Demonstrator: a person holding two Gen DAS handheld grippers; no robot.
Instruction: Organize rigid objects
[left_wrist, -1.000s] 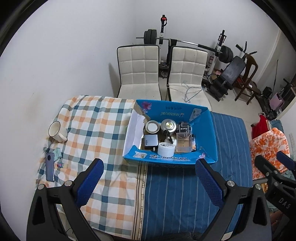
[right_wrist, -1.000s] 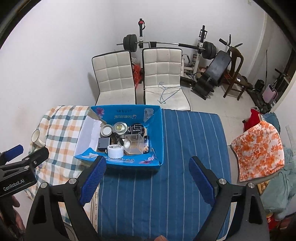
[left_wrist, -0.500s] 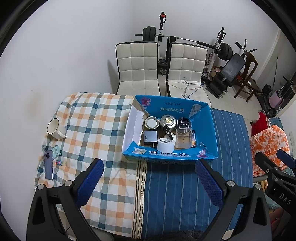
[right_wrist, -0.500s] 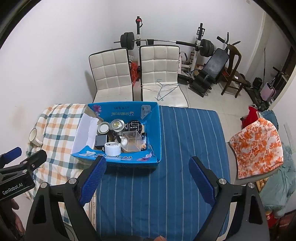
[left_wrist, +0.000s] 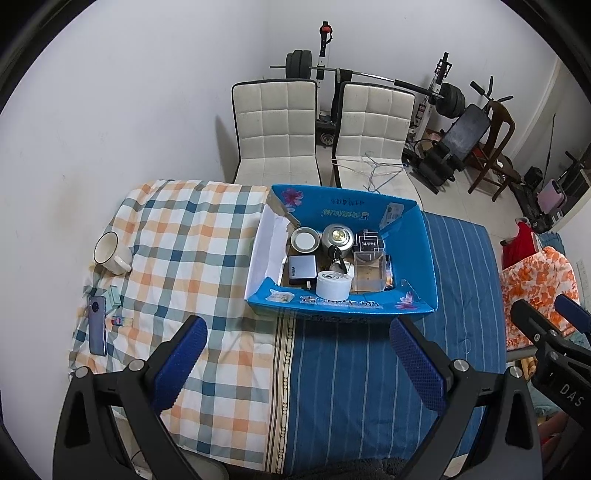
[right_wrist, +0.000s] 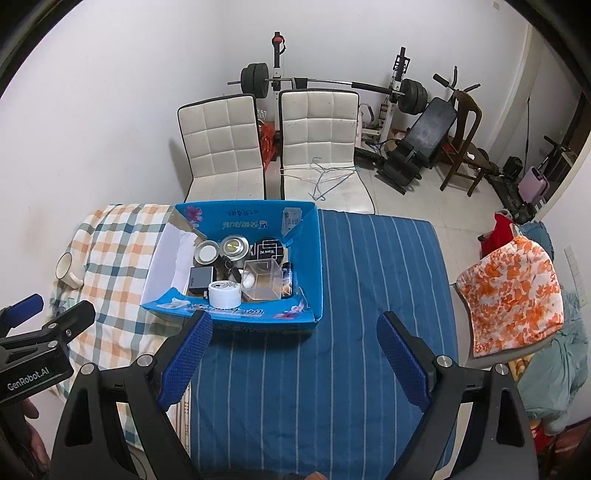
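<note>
Since a second ago both views have pulled back a little, so the blue cardboard box (left_wrist: 417, 258) sits slightly farther ahead of me.

I hold my left gripper (left_wrist: 295, 360) above the table, its blue pads spread wide with nothing between them; the box lies straight ahead, just past the fingertips. My right gripper (right_wrist: 293, 352) is likewise wide open and empty, with the box ahead and a little to its left.

Inside the box, nearest my left gripper, stands a white tape roll (left_wrist: 332, 285), with a grey charger block (left_wrist: 302, 269) to its left and a clear plastic case (left_wrist: 369, 271) to its right. Farther back are a round tin lid (left_wrist: 305, 240), a shiny metal pot (left_wrist: 338, 238) and a black carton (left_wrist: 369, 242) (its print is too small to read).

Well off to my left gripper's left, on the checked cloth (left_wrist: 184, 240), lie a white mug (left_wrist: 110, 253) and a phone (left_wrist: 98, 325).
</note>
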